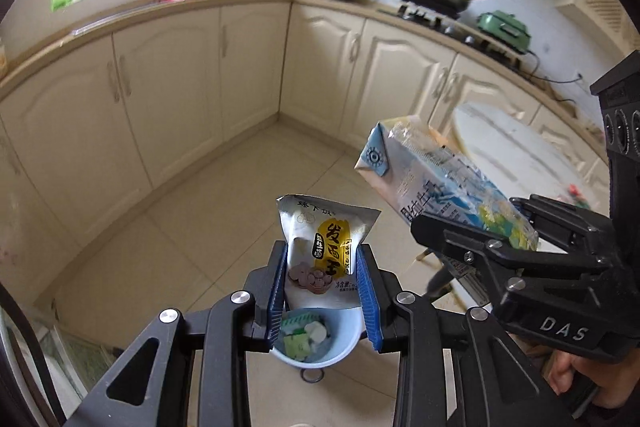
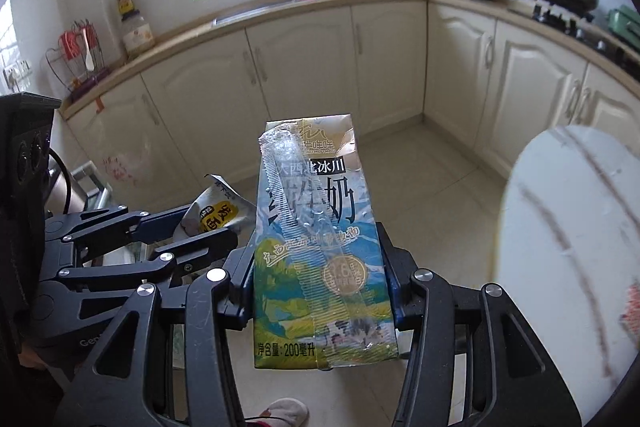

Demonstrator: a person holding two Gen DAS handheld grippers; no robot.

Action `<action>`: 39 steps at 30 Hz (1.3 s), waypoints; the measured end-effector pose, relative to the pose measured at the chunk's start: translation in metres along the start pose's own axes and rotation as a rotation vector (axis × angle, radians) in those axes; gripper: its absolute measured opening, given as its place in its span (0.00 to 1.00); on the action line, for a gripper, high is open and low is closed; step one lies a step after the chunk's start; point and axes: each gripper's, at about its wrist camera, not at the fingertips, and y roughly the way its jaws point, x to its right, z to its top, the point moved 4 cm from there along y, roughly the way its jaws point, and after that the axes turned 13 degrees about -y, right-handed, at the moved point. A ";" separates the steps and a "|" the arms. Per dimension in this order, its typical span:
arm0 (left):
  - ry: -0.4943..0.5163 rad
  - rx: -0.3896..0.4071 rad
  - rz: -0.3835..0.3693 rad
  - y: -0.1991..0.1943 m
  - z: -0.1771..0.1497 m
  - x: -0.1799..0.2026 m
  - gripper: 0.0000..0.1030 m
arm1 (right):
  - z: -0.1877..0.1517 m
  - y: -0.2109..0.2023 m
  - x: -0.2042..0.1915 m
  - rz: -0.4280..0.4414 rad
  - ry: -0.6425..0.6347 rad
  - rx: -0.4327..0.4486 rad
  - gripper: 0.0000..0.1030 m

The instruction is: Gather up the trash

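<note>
Left gripper point(image 1: 323, 283) pinches a thin, crinkly silver-and-yellow snack packet point(image 1: 322, 255) by its lower sides above the pale blue plastic bin point(image 1: 344, 347), while right gripper point(image 2: 320, 287) clamps the light, crushable blue-and-green milk carton point(image 2: 320, 247) at mid-body, both likely empty.

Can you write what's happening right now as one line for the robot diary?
left gripper: shut on snack packet, above blue bin | right gripper: shut on milk carton | bin: some trash inside
</note>
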 end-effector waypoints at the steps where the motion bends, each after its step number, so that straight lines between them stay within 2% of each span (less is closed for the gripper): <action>1: -0.009 -0.017 0.004 0.008 -0.001 -0.006 0.28 | -0.004 0.019 -0.004 0.008 0.004 -0.030 0.45; 4: -0.041 -0.074 0.034 0.040 -0.014 -0.029 0.28 | -0.019 0.066 -0.005 0.011 0.010 -0.098 0.45; 9: -0.100 -0.192 0.034 0.096 -0.036 -0.070 0.28 | -0.052 0.135 -0.001 -0.037 -0.021 -0.218 0.45; 16: -0.128 -0.354 0.055 0.163 -0.074 -0.105 0.28 | -0.103 0.216 0.029 0.002 0.059 -0.361 0.47; 19: -0.132 -0.392 0.064 0.186 -0.073 -0.111 0.29 | -0.115 0.239 0.036 0.019 0.082 -0.392 0.47; 21: -0.136 -0.410 0.057 0.198 -0.072 -0.114 0.29 | -0.119 0.249 0.040 0.020 0.074 -0.398 0.55; 23: -0.138 -0.423 0.057 0.203 -0.073 -0.118 0.37 | -0.119 0.254 0.045 0.012 0.069 -0.400 0.65; 25: -0.144 -0.428 0.071 0.217 -0.060 -0.121 0.41 | -0.119 0.256 0.048 0.008 0.070 -0.396 0.66; 28: -0.151 -0.420 0.097 0.219 -0.050 -0.113 0.56 | -0.119 0.252 0.050 0.004 0.075 -0.398 0.66; 29: -0.148 -0.409 0.106 0.214 -0.049 -0.115 0.57 | -0.119 0.249 0.052 0.001 0.079 -0.395 0.66; 32: -0.145 -0.387 0.134 0.201 -0.040 -0.117 0.60 | -0.114 0.245 0.054 -0.006 0.086 -0.390 0.66; 39: -0.166 -0.277 0.275 0.137 -0.011 -0.135 0.60 | -0.094 0.215 0.037 -0.003 0.066 -0.343 0.67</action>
